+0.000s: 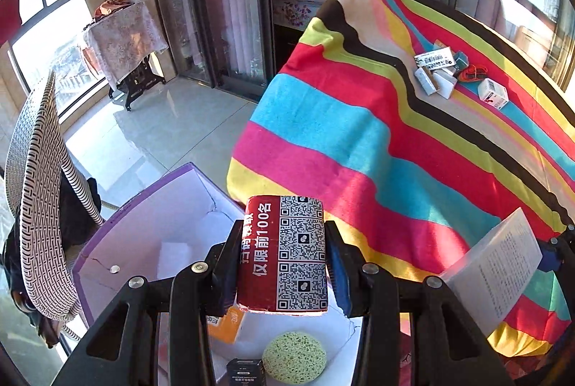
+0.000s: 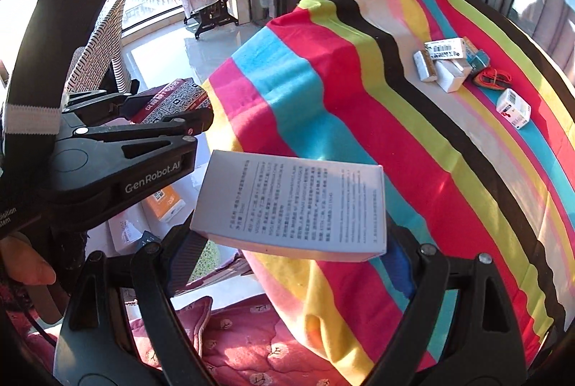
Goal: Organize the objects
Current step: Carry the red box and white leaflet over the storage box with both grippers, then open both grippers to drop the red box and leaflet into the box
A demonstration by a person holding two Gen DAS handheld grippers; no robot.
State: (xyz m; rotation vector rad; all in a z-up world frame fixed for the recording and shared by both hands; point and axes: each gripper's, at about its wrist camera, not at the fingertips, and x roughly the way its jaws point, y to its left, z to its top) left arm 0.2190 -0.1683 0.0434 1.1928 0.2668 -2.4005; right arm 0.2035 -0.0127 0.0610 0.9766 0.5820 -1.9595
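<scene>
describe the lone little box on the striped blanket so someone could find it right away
On the blanket with bright coloured stripes that covers the table, small items lie near the far right. Most form a cluster of white cartons beside a tangled orange cord. The small white box with red marks and a barcode sits alone, nearer than the cord, touching nothing.

Both tools are black plastic: the left hand-held gripper (image 1: pixel 282 264) has blue pads, silver screws and triangular cut-outs (its side reads "GenRobot.AI" in white). The right hand-held gripper (image 2: pixel 291 242) matches, one pad ribbed.
</scene>
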